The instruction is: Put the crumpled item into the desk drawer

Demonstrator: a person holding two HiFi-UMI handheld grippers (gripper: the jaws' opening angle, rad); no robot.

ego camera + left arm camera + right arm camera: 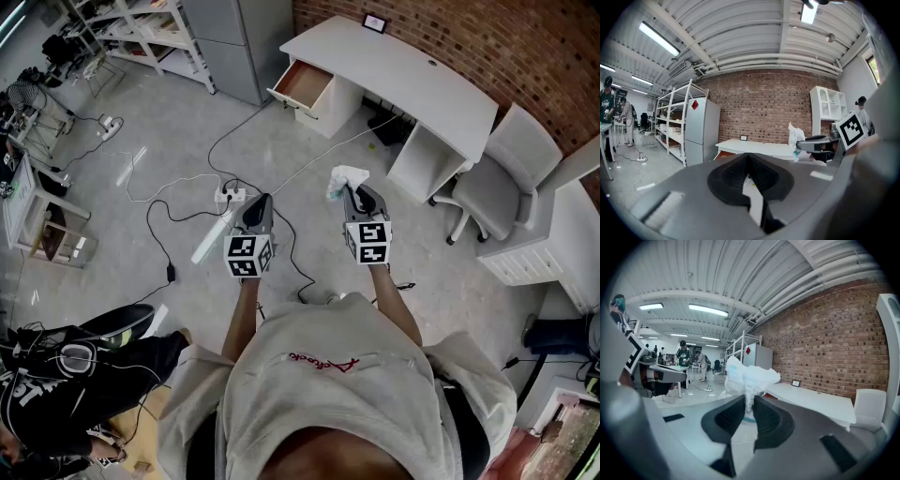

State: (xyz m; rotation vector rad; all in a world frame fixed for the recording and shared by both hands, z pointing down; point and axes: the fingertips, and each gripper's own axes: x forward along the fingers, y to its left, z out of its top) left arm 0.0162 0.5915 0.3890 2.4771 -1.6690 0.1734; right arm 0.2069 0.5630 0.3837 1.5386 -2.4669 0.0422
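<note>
Crumpled item [349,178] above grey floor [187,122]; desk drawer [305,84] open.

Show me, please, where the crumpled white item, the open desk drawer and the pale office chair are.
crumpled white item [750,378]: right gripper view, its bunched top above the jaws.
open desk drawer [305,84]: head view, its bare wooden inside.
pale office chair [489,199]: head view, its seat.
</note>
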